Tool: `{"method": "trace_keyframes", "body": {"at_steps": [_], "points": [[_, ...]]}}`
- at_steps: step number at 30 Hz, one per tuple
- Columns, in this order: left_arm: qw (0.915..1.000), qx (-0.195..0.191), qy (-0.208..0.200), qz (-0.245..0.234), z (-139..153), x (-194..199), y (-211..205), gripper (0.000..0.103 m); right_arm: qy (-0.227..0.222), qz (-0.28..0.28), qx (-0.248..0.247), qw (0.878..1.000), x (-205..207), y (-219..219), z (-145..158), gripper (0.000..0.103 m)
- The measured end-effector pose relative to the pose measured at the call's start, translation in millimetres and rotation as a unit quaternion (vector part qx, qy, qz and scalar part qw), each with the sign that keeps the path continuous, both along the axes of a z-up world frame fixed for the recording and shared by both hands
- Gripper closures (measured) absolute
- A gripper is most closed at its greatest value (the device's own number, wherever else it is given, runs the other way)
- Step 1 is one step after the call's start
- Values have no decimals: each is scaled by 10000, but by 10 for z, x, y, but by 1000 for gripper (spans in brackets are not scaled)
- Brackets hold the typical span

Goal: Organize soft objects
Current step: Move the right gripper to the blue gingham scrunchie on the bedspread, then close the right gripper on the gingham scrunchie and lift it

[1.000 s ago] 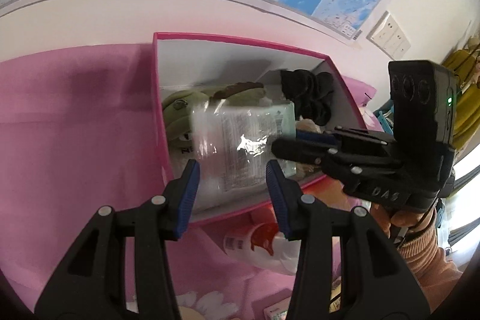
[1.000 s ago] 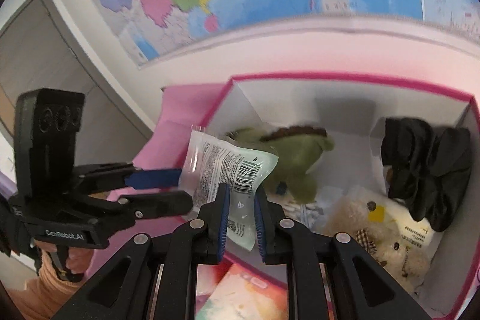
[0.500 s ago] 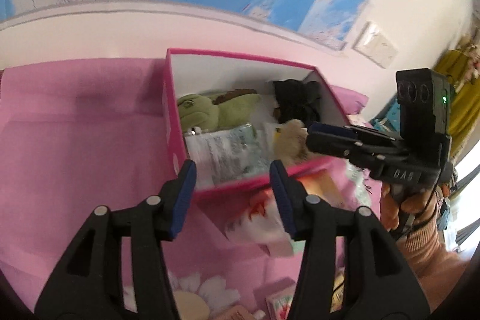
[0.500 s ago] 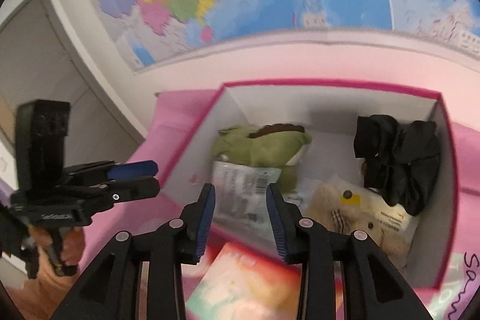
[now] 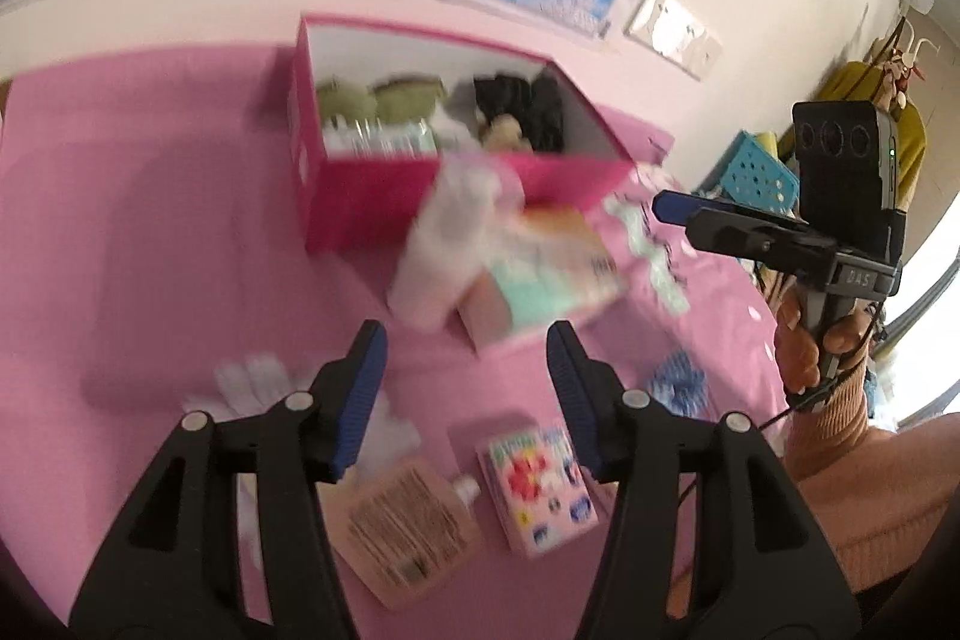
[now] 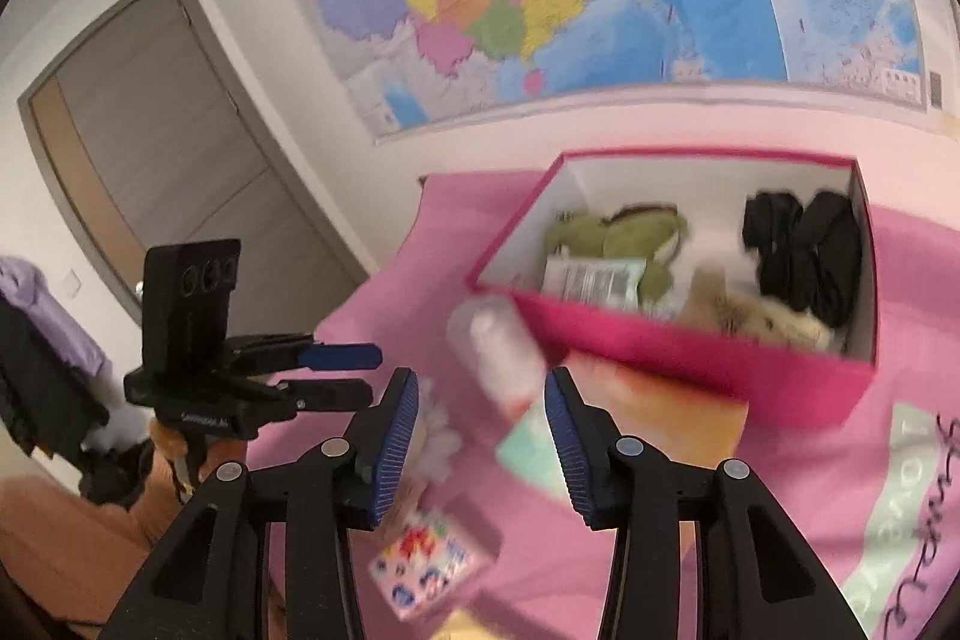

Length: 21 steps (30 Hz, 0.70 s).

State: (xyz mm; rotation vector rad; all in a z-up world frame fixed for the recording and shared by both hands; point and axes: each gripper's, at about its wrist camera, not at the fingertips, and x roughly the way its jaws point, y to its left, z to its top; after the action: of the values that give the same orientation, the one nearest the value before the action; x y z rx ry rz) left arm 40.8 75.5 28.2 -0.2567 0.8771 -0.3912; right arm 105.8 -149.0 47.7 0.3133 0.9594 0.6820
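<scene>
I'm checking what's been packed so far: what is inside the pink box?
Inside the pink box: a green plush toy, a clear labelled packet in front of it, a tan plush and black fabric. Anything beneath them is covered.

The left gripper (image 5: 465,370) points forward and downward, its two black arms spread and its blue-padded jaws opening with nothing gripped between them. The right gripper (image 6: 477,421) is tilted downward too, its jaws likewise opening and empty. Each tool shows in the other's view: the right one stands at the right edge of the left view, its grip wrapped by the person's right hand (image 5: 807,340) above a peach-coloured ribbed sleeve (image 5: 840,418); the left one appears at the left of the right view.
</scene>
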Motion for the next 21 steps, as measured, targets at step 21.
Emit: {"method": "trace_keyframes", "body": {"at_steps": [21], "points": [[9700, -92, 708, -2324, -498, 3, -1685, 46, 1123, -474, -1503, 9811, -997, -652, -807, 45]]}}
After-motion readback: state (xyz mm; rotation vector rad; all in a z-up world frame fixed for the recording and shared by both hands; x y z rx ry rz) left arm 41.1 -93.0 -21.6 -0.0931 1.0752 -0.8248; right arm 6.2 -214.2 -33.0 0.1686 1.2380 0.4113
